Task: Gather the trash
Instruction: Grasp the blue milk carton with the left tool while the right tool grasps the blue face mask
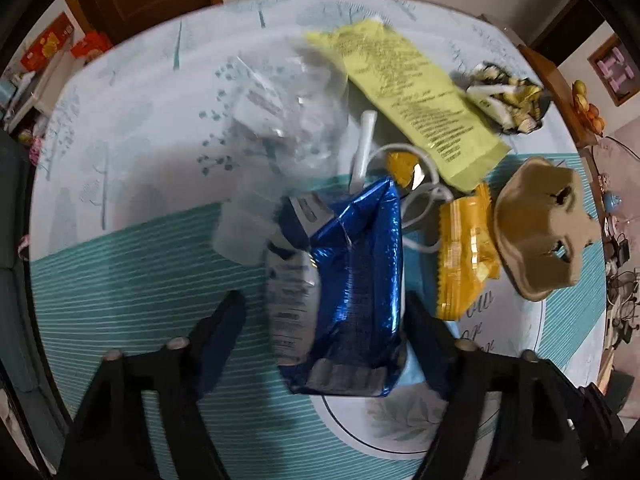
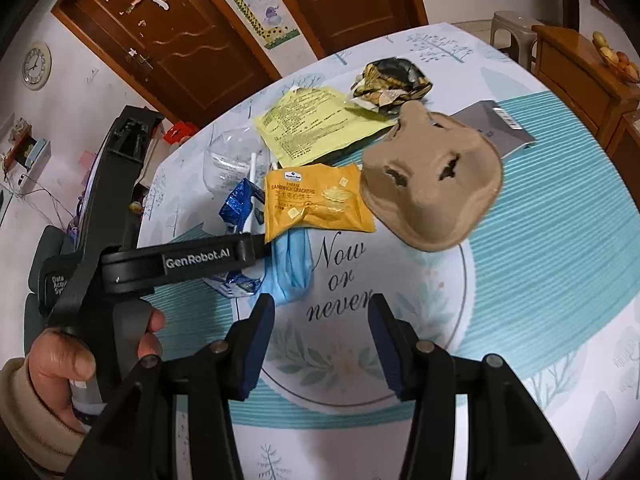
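Note:
A shiny blue foil bag lies on the patterned tablecloth, its silver side facing left. My left gripper points down over it with a finger on either side; a gap shows at the left finger, so the jaws stand open around the bag. The right wrist view has the same bag beside an orange cracker packet. My right gripper is open and empty above the "Now or never" print. A brown pulp cup carrier lies to the right.
Other litter: a pale yellow paper bag, crumpled black-and-gold wrappers, a clear plastic bag, a white straw, a light blue mask, a grey card. A wooden cabinet stands past the table's right edge.

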A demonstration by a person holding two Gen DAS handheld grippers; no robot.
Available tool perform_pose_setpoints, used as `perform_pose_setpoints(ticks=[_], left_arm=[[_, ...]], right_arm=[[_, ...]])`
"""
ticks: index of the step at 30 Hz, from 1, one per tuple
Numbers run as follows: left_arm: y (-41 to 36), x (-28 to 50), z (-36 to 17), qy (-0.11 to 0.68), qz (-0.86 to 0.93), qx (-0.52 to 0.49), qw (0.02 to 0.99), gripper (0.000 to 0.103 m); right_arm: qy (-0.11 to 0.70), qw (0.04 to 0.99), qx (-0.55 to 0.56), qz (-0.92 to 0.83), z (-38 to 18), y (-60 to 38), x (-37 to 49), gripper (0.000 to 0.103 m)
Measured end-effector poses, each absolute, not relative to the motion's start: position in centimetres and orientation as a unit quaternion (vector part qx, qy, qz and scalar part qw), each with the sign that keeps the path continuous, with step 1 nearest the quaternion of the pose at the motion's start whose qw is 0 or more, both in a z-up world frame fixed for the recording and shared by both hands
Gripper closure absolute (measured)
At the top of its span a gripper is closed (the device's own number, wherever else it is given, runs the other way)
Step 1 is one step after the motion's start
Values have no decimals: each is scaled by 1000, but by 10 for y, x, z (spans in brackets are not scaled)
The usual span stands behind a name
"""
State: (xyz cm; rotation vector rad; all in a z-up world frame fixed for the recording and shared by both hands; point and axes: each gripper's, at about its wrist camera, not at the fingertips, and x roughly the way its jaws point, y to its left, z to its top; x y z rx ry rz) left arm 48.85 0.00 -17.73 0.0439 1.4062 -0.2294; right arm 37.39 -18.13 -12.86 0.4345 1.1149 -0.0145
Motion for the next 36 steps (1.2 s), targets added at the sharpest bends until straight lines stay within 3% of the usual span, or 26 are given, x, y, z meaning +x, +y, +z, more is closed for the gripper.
perform_pose_setpoints(ticks=[1,16,18,19,20,21,23,36], left_arm=[[0,490,-177,641,-106,22,760,39],[63,466,-175,641,-113,-23,759,40],[71,461,-173,641,-117,-31,758,40],[75,458,-172,639,-118,-31,759,40],[77,456,-170,637,-118,-29,761,40],[80,454,-167,635,-119,-29,763,40],[83,447,-162,631,-122,-33,766,40],[67,387,-104,601,-157,-40,782,40]], right_arm=[[527,825,205,-4,-132,-180,377,54],[550,821,150,24,-161,-143,420,54],[551,824,132,25,-164,-137,422,59],[548,827,121,23,-165,-134,422,65],[548,829,109,28,-165,-131,422,82],[553,826,104,34,-167,-128,423,89],[549,828,100,49,-166,-125,420,95],[479,865,99,109,-97,-121,352,97]])
